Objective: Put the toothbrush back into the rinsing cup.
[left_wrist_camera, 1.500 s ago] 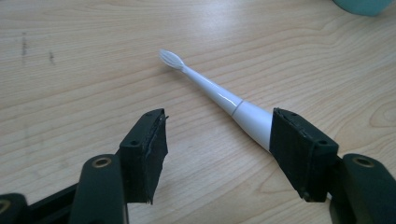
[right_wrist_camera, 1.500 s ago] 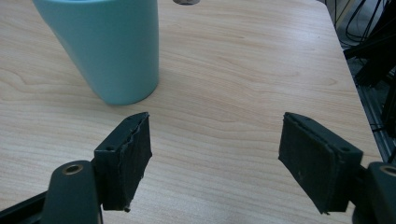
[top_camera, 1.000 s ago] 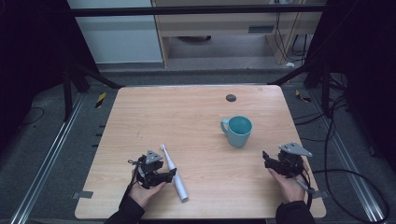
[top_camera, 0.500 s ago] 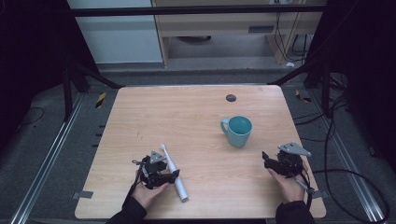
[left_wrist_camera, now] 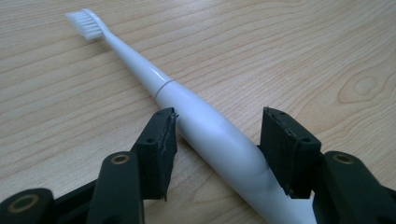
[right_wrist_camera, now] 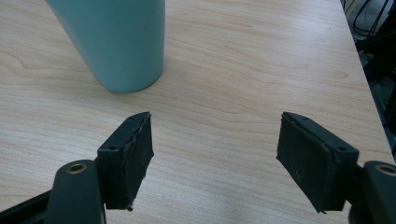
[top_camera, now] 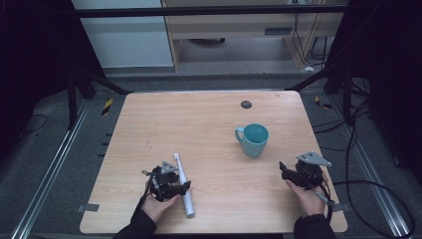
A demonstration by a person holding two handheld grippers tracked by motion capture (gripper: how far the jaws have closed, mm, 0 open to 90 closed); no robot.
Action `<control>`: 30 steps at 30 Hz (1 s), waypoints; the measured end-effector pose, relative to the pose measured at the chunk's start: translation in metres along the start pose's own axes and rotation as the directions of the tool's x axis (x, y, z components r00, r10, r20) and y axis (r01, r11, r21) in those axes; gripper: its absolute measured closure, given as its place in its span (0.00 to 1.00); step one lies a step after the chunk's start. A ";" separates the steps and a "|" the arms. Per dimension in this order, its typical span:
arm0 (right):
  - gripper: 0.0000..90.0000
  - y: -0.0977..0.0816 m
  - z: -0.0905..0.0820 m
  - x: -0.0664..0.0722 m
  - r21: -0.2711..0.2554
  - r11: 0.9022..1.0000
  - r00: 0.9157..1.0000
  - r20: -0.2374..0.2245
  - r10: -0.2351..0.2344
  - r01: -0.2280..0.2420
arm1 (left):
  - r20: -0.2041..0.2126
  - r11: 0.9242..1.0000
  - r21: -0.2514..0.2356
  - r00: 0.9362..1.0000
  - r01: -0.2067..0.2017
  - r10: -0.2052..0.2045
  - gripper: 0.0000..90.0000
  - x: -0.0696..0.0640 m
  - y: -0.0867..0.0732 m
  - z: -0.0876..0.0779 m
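A white electric toothbrush (top_camera: 183, 191) lies flat on the wooden table (top_camera: 199, 119) near the front left, bristles pointing away from me. My left gripper (top_camera: 182, 186) is down at its handle. In the left gripper view the toothbrush (left_wrist_camera: 187, 100) runs between the two jaws of the left gripper (left_wrist_camera: 219, 135), which stand close on either side of the handle with narrow gaps. A teal mug (top_camera: 255, 139) stands upright right of centre. My right gripper (top_camera: 284, 172) rests near the front right, open and empty. In its own view the right gripper (right_wrist_camera: 215, 144) points at bare wood below the mug (right_wrist_camera: 112, 42).
A small dark round mark (top_camera: 246, 104) sits near the table's far edge. A strip of tape (top_camera: 88, 207) is at the front left corner. Cables (top_camera: 378, 199) trail on the floor to the right. Metal rails flank the table.
My left gripper has slid right toward the toothbrush, so its jaws now straddle the handle. The right gripper, mug and toothbrush have stayed put.
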State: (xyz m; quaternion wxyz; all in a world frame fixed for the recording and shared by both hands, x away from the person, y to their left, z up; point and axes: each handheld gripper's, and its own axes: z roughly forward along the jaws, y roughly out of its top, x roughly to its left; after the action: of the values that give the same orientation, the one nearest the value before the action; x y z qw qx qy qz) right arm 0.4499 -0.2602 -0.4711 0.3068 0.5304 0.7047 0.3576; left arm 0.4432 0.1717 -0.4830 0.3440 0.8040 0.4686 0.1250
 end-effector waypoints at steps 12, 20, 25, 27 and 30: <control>0.31 0.000 0.001 0.000 0.007 1.000 1.000 -0.003 -0.001 0.001 | 0.007 1.000 0.003 1.000 -0.002 0.002 0.58 0.001 0.000 0.000; 0.31 0.000 0.001 0.000 0.008 1.000 1.000 -0.005 -0.001 0.001 | 0.016 1.000 0.003 1.000 -0.003 0.003 0.63 0.002 0.001 0.000; 0.31 0.000 0.001 0.000 0.009 1.000 1.000 -0.004 -0.004 0.004 | 0.022 1.000 0.004 1.000 -0.008 0.007 0.66 0.003 0.001 0.001; 0.31 0.000 0.001 0.000 0.010 1.000 1.000 -0.005 -0.003 0.003 | 0.020 1.000 0.005 1.000 -0.011 0.011 0.67 0.003 0.001 0.001; 0.32 0.000 0.001 -0.001 0.010 1.000 1.000 -0.005 -0.004 0.004 | 0.022 1.000 0.007 1.000 -0.016 0.016 0.68 0.004 0.001 0.001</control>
State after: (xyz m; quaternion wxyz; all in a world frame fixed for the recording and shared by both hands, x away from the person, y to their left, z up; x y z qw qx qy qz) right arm 0.4509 -0.2606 -0.4719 0.3032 0.5296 0.7083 0.3549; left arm 0.4464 0.1740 -0.4829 0.3451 0.8104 0.4587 0.1172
